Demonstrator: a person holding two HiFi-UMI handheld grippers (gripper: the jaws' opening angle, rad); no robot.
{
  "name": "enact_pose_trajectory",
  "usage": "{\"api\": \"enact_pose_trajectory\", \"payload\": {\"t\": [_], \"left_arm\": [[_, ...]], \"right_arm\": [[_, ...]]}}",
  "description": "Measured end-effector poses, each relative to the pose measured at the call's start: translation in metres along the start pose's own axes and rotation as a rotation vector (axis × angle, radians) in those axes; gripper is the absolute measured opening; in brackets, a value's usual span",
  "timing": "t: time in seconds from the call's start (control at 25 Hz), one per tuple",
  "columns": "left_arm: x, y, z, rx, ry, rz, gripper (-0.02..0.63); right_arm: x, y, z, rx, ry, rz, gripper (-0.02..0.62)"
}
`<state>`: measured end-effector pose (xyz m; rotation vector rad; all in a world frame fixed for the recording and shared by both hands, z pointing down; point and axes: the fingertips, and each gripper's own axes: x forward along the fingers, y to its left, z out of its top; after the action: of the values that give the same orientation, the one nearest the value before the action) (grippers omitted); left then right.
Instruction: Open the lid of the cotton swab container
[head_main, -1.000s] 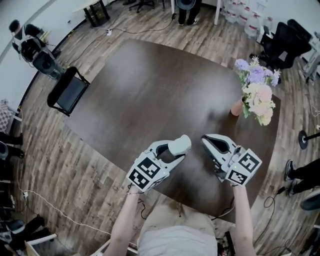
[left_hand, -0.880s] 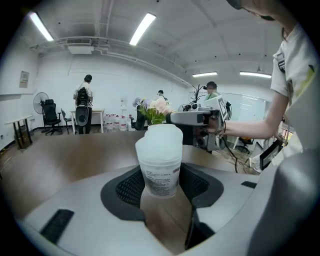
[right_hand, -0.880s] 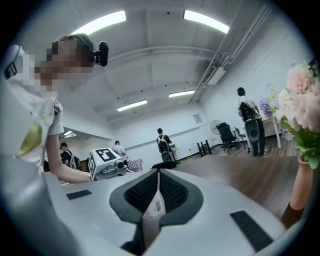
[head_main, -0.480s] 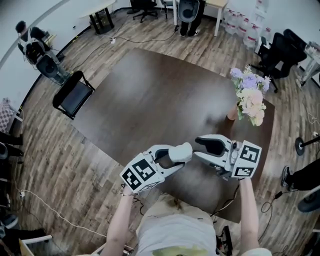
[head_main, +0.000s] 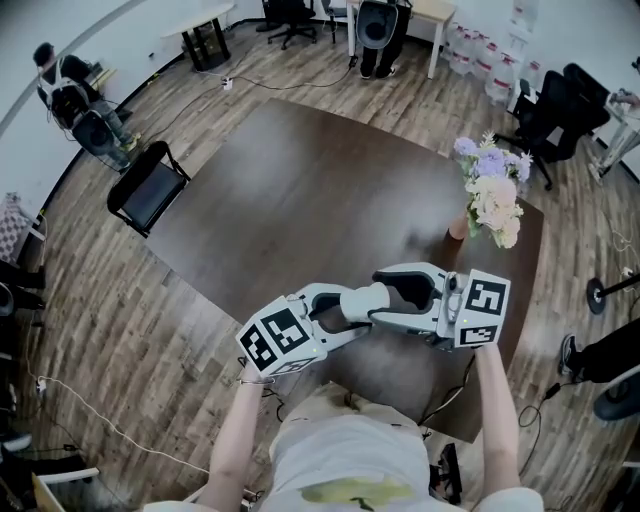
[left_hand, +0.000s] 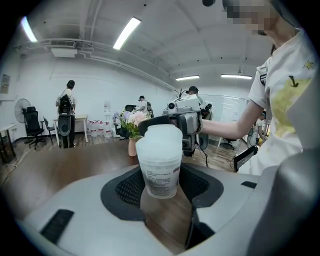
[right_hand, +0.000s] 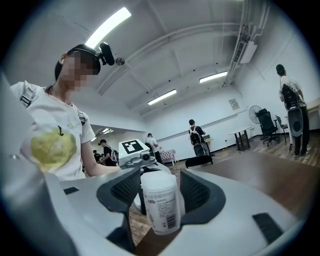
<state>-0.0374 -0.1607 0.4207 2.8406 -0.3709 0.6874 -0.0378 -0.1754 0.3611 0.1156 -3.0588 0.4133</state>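
Head view looks down on a dark wooden table (head_main: 300, 190) standing on plank flooring, with a black chair (head_main: 148, 190) off its far left corner and a vase of flowers (head_main: 487, 195) near its right edge. Both grippers are raised over the near edge of the table, in front of the person's chest.

The left gripper (head_main: 345, 308) is clamped on the lower body of the cotton swab container (head_main: 362, 300), a white, translucent plastic tub. In the left gripper view the tub (left_hand: 160, 160) stands upright between the ribbed pads of that gripper (left_hand: 160, 187), printed label toward the camera.

A second ago the right gripper (head_main: 388, 296) hung well apart from the tub, and half a second ago it was near but not touching. Now its jaws are wrapped around the upper part, tip to tip with the left gripper. In the right gripper view the tub (right_hand: 161, 202) fills the gap of that gripper (right_hand: 160, 197), both pads pressed on its sides and the barcode showing.

The lid looks still seated on the tub, though its seam is hard to make out in either gripper view
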Motion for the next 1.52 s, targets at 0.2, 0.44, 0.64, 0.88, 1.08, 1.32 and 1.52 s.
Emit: {"api": "enact_pose_trajectory", "payload": {"t": [0.2, 0.44, 0.64, 0.88, 1.08, 1.32, 1.52], "left_arm": [[-0.003, 0.000, 0.002, -0.005, -0.009, 0.009, 0.230], [-0.003, 0.007, 0.001, -0.004, -0.005, 0.043, 0.230], [-0.002, 0.011, 0.001, 0.026, 0.000, 0.091, 0.227], [-0.004, 0.020, -0.003, 0.070, 0.020, 0.158, 0.227], [-0.002, 0.030, -0.008, 0.165, 0.060, 0.268, 0.227], [0.005, 0.037, -0.016, 0.247, 0.097, 0.349, 0.225], [0.006, 0.037, -0.015, 0.217, 0.070, 0.340, 0.225]], "right_arm": [[0.003, 0.003, 0.004, -0.042, 0.004, 0.014, 0.231], [0.004, -0.005, 0.004, 0.005, 0.004, 0.017, 0.224], [0.004, -0.011, 0.009, 0.110, -0.056, 0.014, 0.218], [0.009, -0.021, 0.012, 0.232, -0.093, -0.005, 0.218], [0.011, -0.030, 0.013, 0.336, -0.123, -0.018, 0.219], [0.013, -0.039, 0.008, 0.431, -0.123, -0.024, 0.219], [0.013, -0.042, 0.009, 0.445, -0.136, -0.028, 0.221]]}}
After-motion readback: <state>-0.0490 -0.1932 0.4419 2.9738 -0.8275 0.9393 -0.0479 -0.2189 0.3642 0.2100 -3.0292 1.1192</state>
